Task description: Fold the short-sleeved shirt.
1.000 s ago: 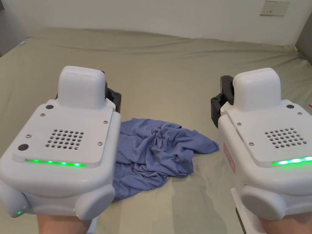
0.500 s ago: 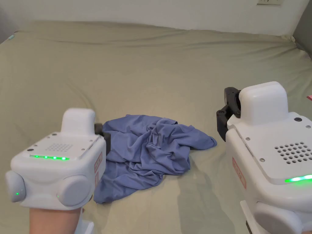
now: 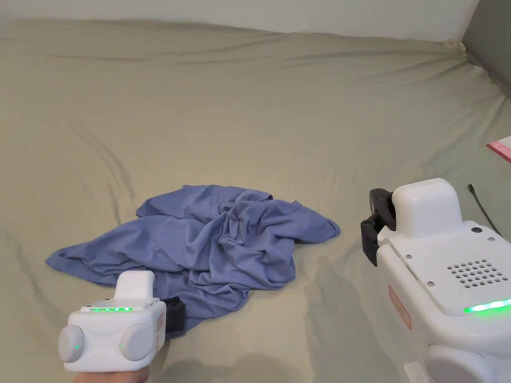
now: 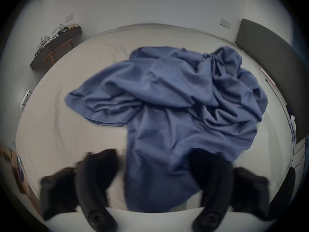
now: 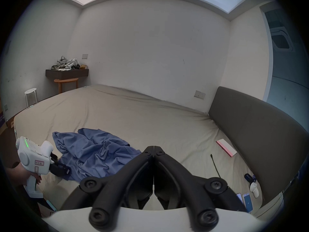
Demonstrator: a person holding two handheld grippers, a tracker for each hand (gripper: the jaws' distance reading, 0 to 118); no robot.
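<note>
A blue short-sleeved shirt point(image 3: 199, 244) lies crumpled on the olive bed sheet point(image 3: 259, 114), one sleeve spread to the left. My left gripper point(image 3: 174, 313) is low at the shirt's near edge. In the left gripper view its jaws point(image 4: 155, 162) stand wide apart, open, with the shirt's point(image 4: 167, 101) lower part lying between them. The right gripper point(image 3: 375, 219) hovers to the right of the shirt, apart from it. In the right gripper view its jaws point(image 5: 153, 147) meet at the tips, shut on nothing, with the shirt point(image 5: 93, 153) and the left gripper point(image 5: 58, 168) beyond.
A pink and white booklet point(image 3: 500, 148) and a thin black cable point(image 3: 481, 207) lie on the bed's right side. A dark headboard point(image 5: 259, 126) bounds that side, with phones point(image 5: 247, 200) near it. A shelf point(image 5: 66, 73) and a white stool point(image 5: 31, 95) stand far left.
The left gripper has dropped from in front of the camera down to the shirt's near edge. The head camera has tilted downward. The right gripper sits lower in the picture.
</note>
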